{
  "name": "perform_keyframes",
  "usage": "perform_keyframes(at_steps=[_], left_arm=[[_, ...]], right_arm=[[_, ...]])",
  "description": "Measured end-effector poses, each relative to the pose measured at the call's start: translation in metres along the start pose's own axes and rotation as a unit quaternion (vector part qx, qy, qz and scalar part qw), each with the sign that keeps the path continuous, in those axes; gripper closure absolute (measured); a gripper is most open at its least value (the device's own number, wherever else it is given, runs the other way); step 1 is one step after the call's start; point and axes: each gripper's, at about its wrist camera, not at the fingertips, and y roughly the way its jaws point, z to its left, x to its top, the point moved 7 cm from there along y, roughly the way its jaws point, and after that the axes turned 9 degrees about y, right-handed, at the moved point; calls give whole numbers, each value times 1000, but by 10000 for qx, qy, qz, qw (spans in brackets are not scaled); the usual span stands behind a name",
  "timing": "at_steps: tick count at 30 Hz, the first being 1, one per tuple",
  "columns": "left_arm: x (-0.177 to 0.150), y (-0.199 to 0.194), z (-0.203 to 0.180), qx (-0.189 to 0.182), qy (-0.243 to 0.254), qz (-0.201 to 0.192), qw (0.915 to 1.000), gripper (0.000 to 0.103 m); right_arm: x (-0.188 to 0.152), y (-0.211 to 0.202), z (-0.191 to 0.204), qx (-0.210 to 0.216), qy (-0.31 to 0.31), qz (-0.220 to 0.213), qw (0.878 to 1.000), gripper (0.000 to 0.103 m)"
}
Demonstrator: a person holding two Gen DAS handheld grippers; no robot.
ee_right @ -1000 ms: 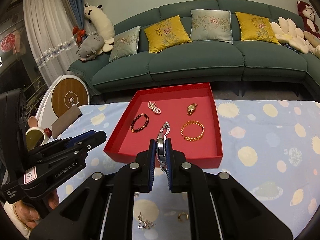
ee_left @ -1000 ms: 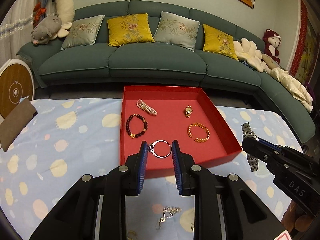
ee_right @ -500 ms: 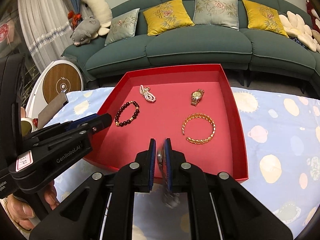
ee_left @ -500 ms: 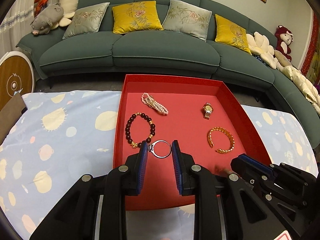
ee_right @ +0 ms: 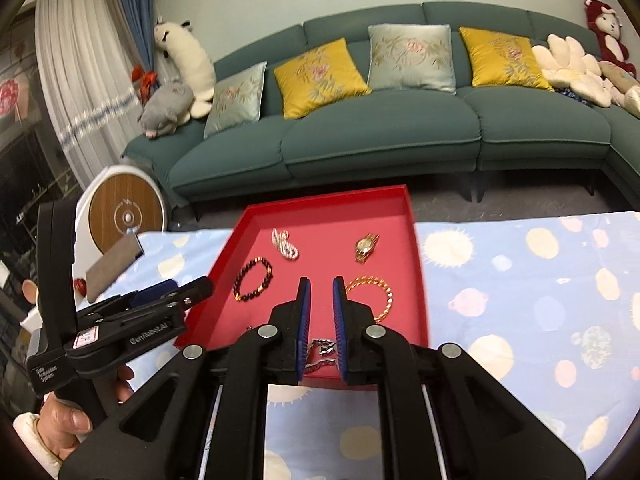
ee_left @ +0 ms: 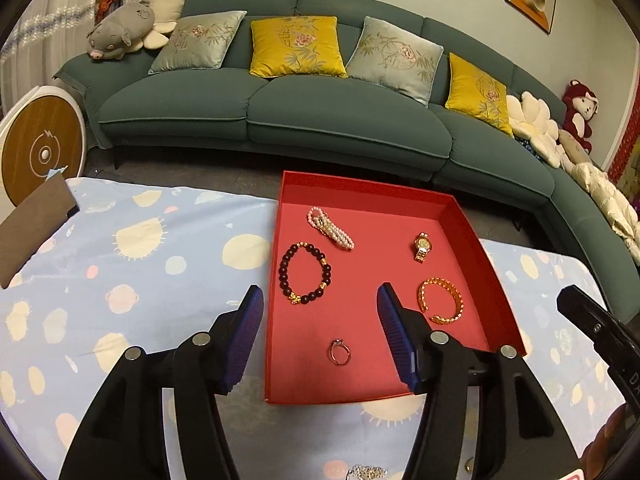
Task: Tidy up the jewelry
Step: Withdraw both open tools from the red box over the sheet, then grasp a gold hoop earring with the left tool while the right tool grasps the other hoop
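The left gripper [ee_left: 320, 300] is spread and its jaws are opening, with nothing pressed between the pads. The ring [ee_left: 340, 352] lies free on the floor of the red tray [ee_left: 360, 188], in the tray's near part, close to the middle of the gap between the two fingers and nearer than their tips. The next move seems to depend on this: the ring sits inside the span of the fingers, below them and touching neither, so the hand could probably draw straight back toward the near side without brushing it. A sideways sweep would risk catching it. It lies flat with its stone toward the far left, and being round it has no long axis to speak of. The dark bead bracelet [ee_left: 306, 274] is just beyond the left finger's tip, and the gold bangle [ee_left: 440, 300] is just right of the right finger. The right gripper [ee_right: 319, 280] is nearly pressed together, leaving only a narrow slit with nothing between the tips. Links of a silver watch [ee_right: 320, 354] show low between the fingers, over the tray's near wall. I cannot tell whether the pads grip it or it already rests there. A silver chain [ee_left: 366, 472] lies on the patterned cloth [ee_left: 140, 280] on the near side of the tray, close under the left hand, so that hand looks likelier to fetch it.
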Motion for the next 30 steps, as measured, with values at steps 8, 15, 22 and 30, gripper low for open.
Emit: perform_keyframes(at_steps=[8,15,22,30], left_arm=[[-24,-69,10,180,115,-259,9994,43],[-83,-85,22,138,55,132,9998,43],[-129,-73,26,103,1,488,9988,43],[-167,-50,19,104,339,883,9955,43]], right_arm=[[-33,-64,-7,15,109,-27,9999,81],[-97,-74,-26,-197,125,560,9982,80],[-135,-63,-34,-411,-68,897,9951,80],[-151,-48,-39,-527,-143,1061,9929,80]])
